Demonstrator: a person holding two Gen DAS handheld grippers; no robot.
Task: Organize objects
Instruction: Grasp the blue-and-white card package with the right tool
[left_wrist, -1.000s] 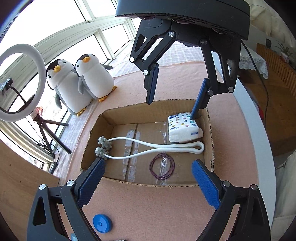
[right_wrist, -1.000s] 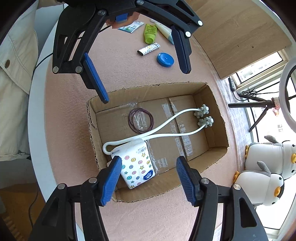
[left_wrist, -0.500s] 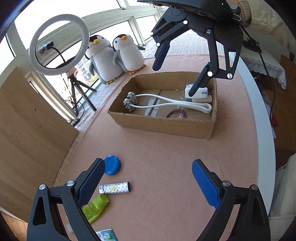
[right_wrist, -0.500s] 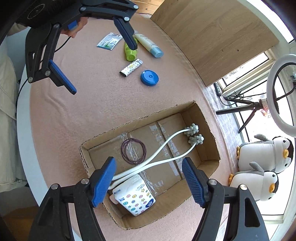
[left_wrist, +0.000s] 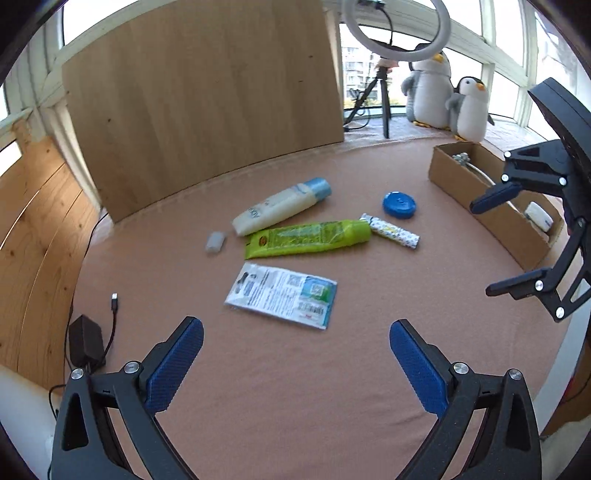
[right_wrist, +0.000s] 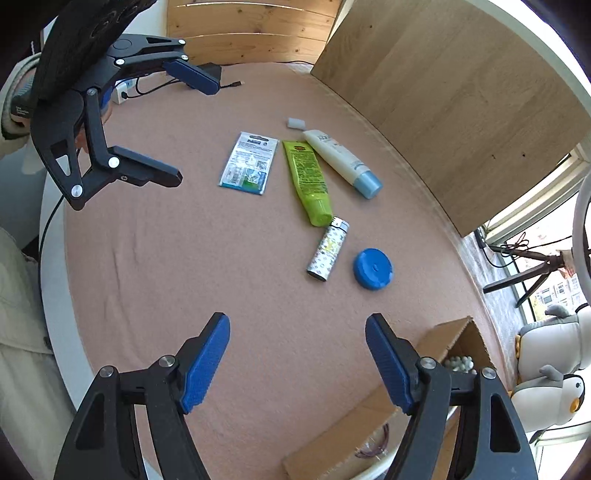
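Loose items lie on the pink table cloth: a white bottle with a blue cap (left_wrist: 280, 206) (right_wrist: 341, 160), a green tube (left_wrist: 306, 238) (right_wrist: 306, 181), a patterned lighter (left_wrist: 391, 230) (right_wrist: 328, 249), a blue round lid (left_wrist: 399, 204) (right_wrist: 373, 268), a flat printed packet (left_wrist: 282, 295) (right_wrist: 248, 162) and a small grey block (left_wrist: 215, 242) (right_wrist: 295, 123). My left gripper (left_wrist: 295, 332) (right_wrist: 195, 133) hovers in front of the packet, its jaws opening with nothing between them. My right gripper (right_wrist: 297, 325) (left_wrist: 484, 249) hangs beside the cardboard box (left_wrist: 480, 206) (right_wrist: 369, 424), its jaws also opening and empty.
A wooden board (left_wrist: 207, 96) stands behind the items. Two plush penguins (left_wrist: 447, 99) and a ring light on a tripod (left_wrist: 384, 74) stand past the box. A black charger with a cable (left_wrist: 86, 343) lies at the table's left edge. A person's sleeve (right_wrist: 18, 332) shows at the left.
Both grippers swung away from over the box toward the loose items, and the box now sits at the edge of each view. The right gripper's jaws have spread wider.
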